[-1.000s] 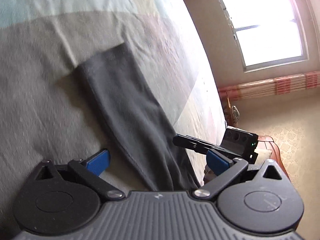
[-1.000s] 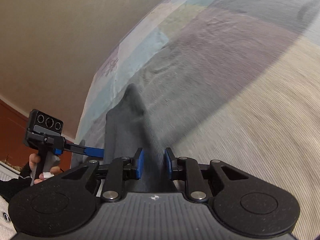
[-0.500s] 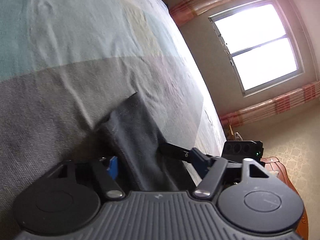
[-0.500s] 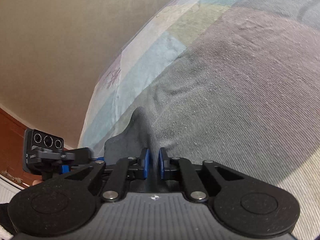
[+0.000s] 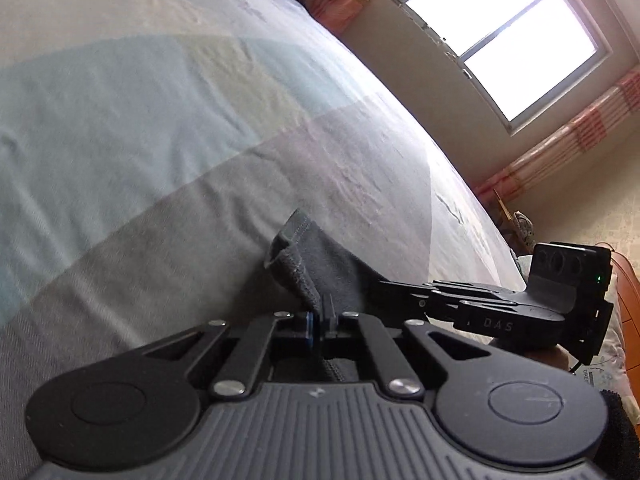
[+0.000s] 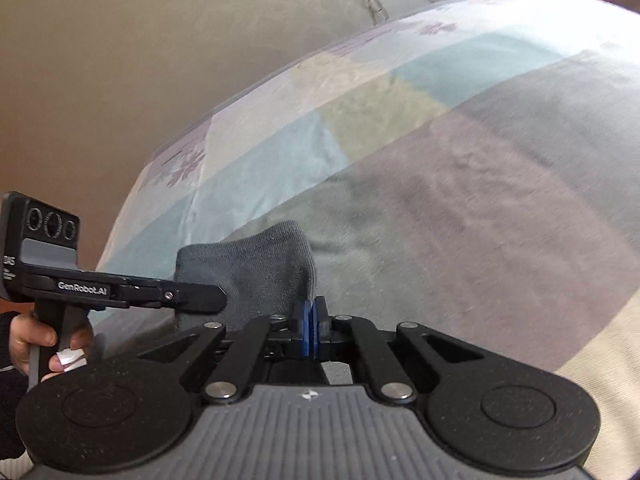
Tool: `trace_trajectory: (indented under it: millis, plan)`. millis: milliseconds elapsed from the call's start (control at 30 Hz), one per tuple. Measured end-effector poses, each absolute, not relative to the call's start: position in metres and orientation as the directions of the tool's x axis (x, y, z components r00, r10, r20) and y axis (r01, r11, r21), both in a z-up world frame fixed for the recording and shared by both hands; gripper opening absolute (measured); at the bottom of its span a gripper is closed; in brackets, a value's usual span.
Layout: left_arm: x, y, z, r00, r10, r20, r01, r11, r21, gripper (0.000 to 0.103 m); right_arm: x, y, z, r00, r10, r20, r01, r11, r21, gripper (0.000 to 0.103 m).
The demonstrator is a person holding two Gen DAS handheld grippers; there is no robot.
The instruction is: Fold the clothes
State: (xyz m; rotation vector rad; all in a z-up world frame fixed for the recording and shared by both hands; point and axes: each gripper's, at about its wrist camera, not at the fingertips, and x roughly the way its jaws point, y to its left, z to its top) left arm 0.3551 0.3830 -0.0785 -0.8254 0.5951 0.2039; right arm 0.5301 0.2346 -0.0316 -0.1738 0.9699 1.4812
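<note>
1. A bed [image 5: 168, 128] in pastel patchwork fills both views, the work surface for folding; a bright window [image 5: 504, 36] lights the far wall.
2. A dark grey garment [image 5: 320, 256] lies near the bed's close edge, one end raised off the cover between the two tools. Which garment it is cannot be told; a stitched hem shows in the left view.
3. The left tongs [image 5: 322, 322] are pressed together on that cloth, the hem standing up just past the tips. Seen from the right wrist camera, the left tool reaches in from the side with its tips against the cloth [image 6: 256, 268].
4. The right tongs [image 6: 310, 330] are likewise clamped on the garment, pinching an edge that rises just in front of the blue pads [image 6: 306, 328].
5. A hand [image 6: 44, 344] grips the left tool's handle at the frame's lower left.
6. The paired grip, two points on one end, looks meant to keep that end taut and level so it can be carried over the rest of the cloth. The fold itself seems only begun.
</note>
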Motion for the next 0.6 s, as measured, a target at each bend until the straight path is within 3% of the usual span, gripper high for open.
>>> trace_trajectory:
  millis: [233, 367, 500, 567, 600]
  plan:
    - [0.373, 0.404, -0.083, 0.792, -0.017, -0.61, -0.439, 0.678, -0.59, 0.002, 0.548, 0.24, -0.026, -0.07, 0.743, -0.666, -0.886, 0.26, 0.383, 0.003]
    - [0.365, 0.415, -0.093, 0.763, -0.002, -0.646, -0.481, 0.667, -0.569, 0.01, 0.552, 0.232, -0.036, -0.002, 0.715, -0.7, -0.865, 0.35, 0.36, 0.009]
    - [0.351, 0.397, -0.064, 0.754, 0.111, -0.648, -0.476, 0.772, -0.422, 0.011, 0.553, 0.184, -0.012, 0.01, 0.74, -0.672, -0.871, 0.336, 0.358, 0.013]
    - [0.352, 0.382, -0.048, 0.763, 0.098, -0.639, -0.428, 0.818, -0.385, 0.013, 0.55, 0.153, 0.002, 0.027, 0.73, -0.683, -0.875, 0.347, 0.336, 0.015]
    - [0.355, 0.369, -0.042, 0.769, 0.07, -0.635, -0.386, 0.843, -0.374, 0.019, 0.548, 0.137, 0.009, 0.037, 0.724, -0.689, -0.877, 0.354, 0.325, 0.016]
